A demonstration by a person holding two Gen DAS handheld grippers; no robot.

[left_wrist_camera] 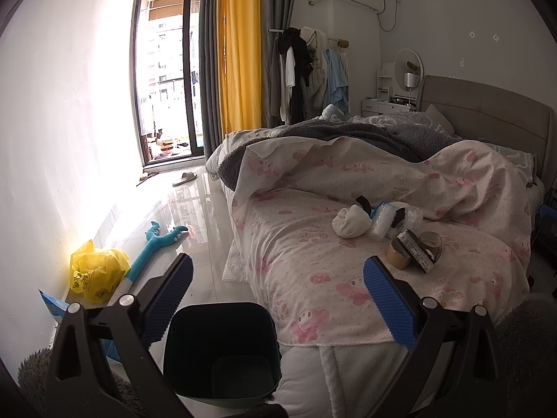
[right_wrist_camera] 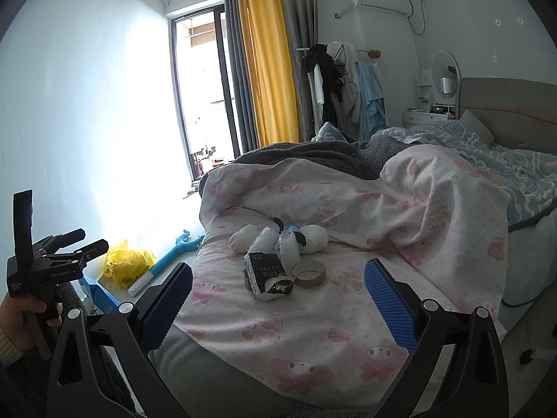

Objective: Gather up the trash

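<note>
A small pile of trash lies on the pink-patterned blanket of the bed. It holds a crumpled black carton, an empty cardboard tape roll, a second roll and bubble wrap. White soft bundles lie just behind. My right gripper is open, short of the carton. My left gripper is open above a dark empty bin on the floor at the bed's corner; the right wrist view shows the left gripper held by a hand.
On the floor by the left wall lie a yellow plastic bag, a blue plush toy, a blue packet and a slipper. A grey rug lies at the bottom left. A clothes rack stands behind the bed.
</note>
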